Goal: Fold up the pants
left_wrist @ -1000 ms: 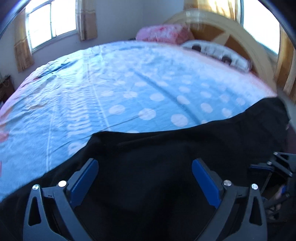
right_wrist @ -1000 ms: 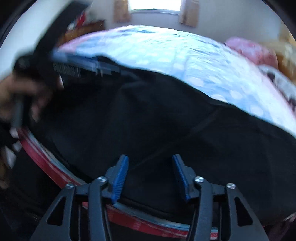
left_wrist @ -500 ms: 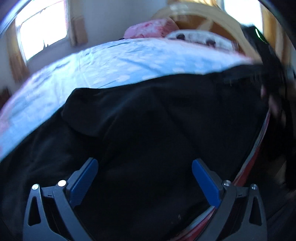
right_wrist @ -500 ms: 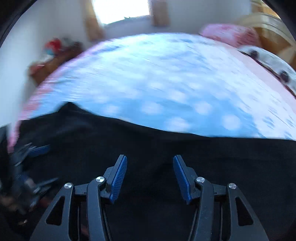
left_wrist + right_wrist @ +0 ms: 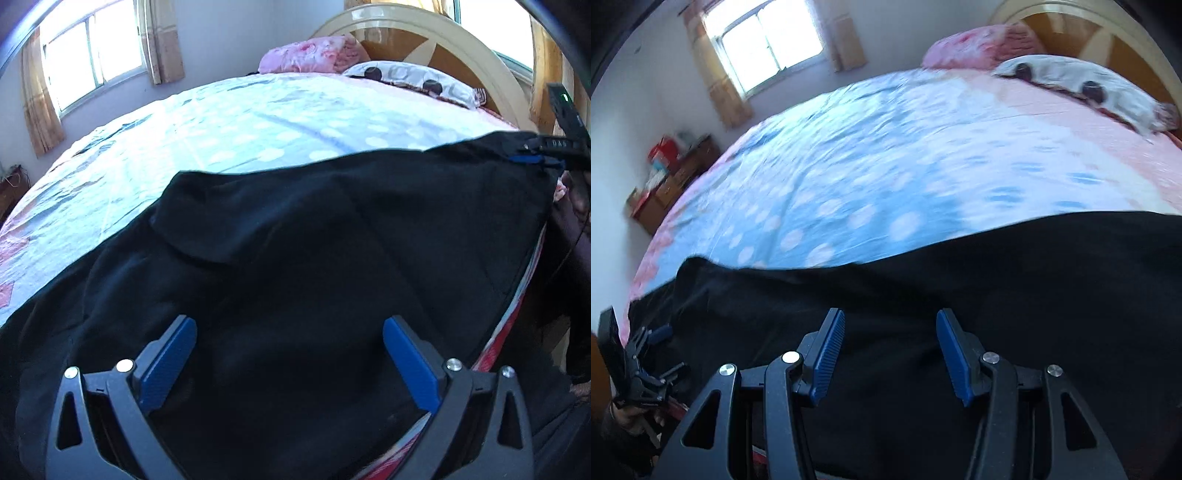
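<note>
Black pants [image 5: 295, 258] lie spread along the near edge of a bed with a blue dotted sheet [image 5: 240, 122]; they also fill the lower half of the right wrist view [image 5: 960, 288]. My left gripper [image 5: 290, 328] is open wide just above the pants, nothing between its blue pads. My right gripper [image 5: 890, 325] is open over the pants' near edge, holding nothing. In the left wrist view the right gripper [image 5: 546, 155] shows at the pants' far right corner. In the right wrist view the left gripper [image 5: 653, 343] shows at their left end.
A pink pillow [image 5: 314, 55] and a white spotted pillow [image 5: 413, 79] lie against the wooden headboard [image 5: 443, 37]. Windows with curtains [image 5: 768, 48] are behind the bed. A wooden cabinet [image 5: 672, 181] with boxes stands by the far wall. The bed's red side edge [image 5: 517, 295] runs beside the pants.
Both grippers have swung over the pants. The left view now looks more toward the headboard, the right view more across the bed. Both stay open.
</note>
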`<act>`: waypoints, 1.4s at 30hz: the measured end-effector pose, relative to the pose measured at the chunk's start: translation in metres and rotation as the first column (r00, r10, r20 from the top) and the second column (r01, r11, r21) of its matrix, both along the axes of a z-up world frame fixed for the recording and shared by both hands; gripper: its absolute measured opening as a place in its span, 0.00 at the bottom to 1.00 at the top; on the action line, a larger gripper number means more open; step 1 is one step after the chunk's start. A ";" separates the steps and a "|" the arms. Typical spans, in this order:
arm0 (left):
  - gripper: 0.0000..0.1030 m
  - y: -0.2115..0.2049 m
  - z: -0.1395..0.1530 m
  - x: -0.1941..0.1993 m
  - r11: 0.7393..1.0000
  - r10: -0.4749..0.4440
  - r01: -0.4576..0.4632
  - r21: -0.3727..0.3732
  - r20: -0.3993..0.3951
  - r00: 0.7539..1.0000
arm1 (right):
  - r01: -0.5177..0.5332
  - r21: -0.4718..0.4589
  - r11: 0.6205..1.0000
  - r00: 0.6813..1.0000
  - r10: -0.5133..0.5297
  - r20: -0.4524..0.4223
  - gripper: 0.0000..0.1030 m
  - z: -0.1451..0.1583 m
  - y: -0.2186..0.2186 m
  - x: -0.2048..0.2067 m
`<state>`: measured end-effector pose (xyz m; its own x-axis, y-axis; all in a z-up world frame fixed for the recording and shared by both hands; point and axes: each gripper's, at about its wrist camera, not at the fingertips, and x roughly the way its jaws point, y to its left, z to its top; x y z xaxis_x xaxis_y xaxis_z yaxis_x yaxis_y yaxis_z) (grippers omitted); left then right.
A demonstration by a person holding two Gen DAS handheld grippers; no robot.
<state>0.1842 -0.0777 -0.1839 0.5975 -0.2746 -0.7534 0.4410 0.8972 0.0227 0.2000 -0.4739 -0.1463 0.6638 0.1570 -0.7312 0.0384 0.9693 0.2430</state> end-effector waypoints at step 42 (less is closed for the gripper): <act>1.00 -0.186 0.002 0.007 0.974 -0.223 0.222 -0.048 -0.016 0.975 | 0.361 0.410 0.838 0.906 -0.419 0.061 0.52 0.013 -0.191 -0.098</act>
